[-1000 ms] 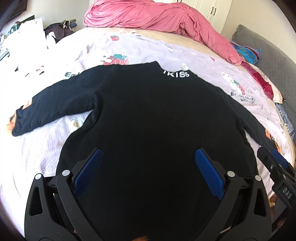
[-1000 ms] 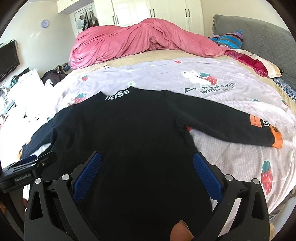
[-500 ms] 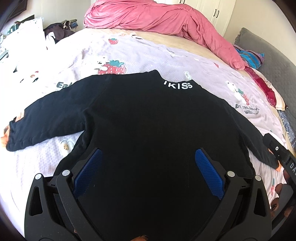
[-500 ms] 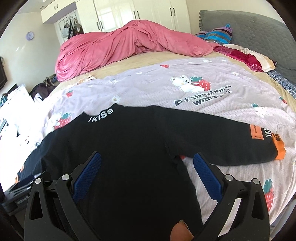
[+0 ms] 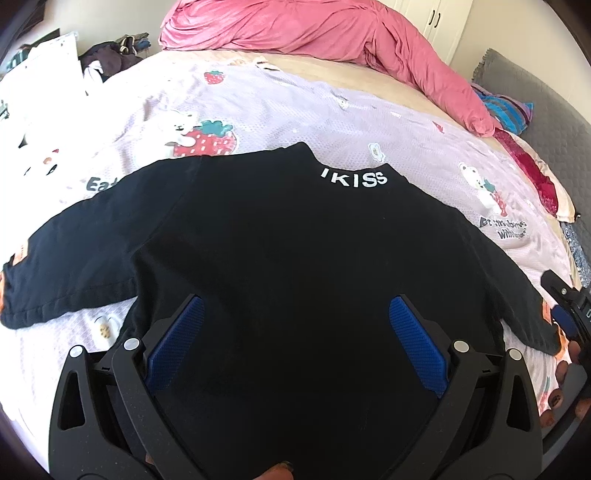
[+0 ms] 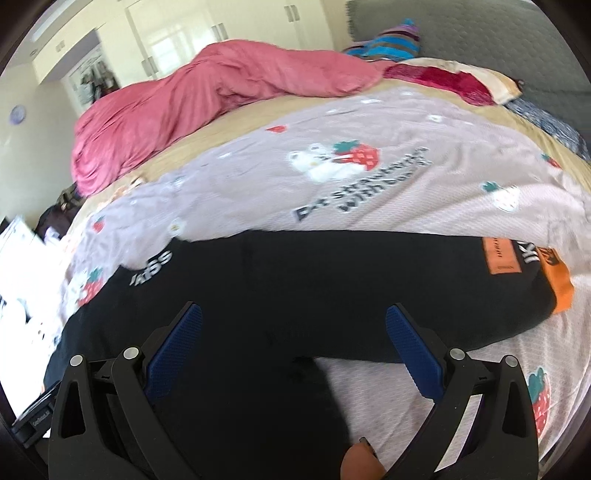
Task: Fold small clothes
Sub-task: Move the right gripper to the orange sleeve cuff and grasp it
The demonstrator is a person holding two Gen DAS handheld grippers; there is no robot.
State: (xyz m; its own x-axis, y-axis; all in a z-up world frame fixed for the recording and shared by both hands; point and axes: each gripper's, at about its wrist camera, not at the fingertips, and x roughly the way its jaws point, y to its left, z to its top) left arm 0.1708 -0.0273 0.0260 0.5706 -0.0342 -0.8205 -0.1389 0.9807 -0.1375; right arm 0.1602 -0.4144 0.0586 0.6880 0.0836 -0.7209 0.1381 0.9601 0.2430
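Observation:
A small black long-sleeved top (image 5: 295, 251) lies flat on the bed with both sleeves spread out and white lettering at its collar (image 5: 354, 179). My left gripper (image 5: 295, 314) is open and empty above the lower middle of the top. My right gripper (image 6: 293, 325) is open and empty above the top's right armpit, where the right sleeve (image 6: 424, 280) with an orange cuff (image 6: 559, 284) runs off to the right. The right gripper also shows in the left wrist view (image 5: 570, 314) at the right sleeve end.
The bed has a lilac strawberry-print sheet (image 5: 288, 107). A pink duvet (image 5: 314, 29) is heaped at the far side. Pillows and a grey headboard (image 6: 480, 33) lie to the right. Clutter (image 5: 110, 55) sits beyond the bed's far left.
Both grippers stayed open. The left view drew back and up slightly from the top. The right gripper swung right, from the top's body to its right sleeve.

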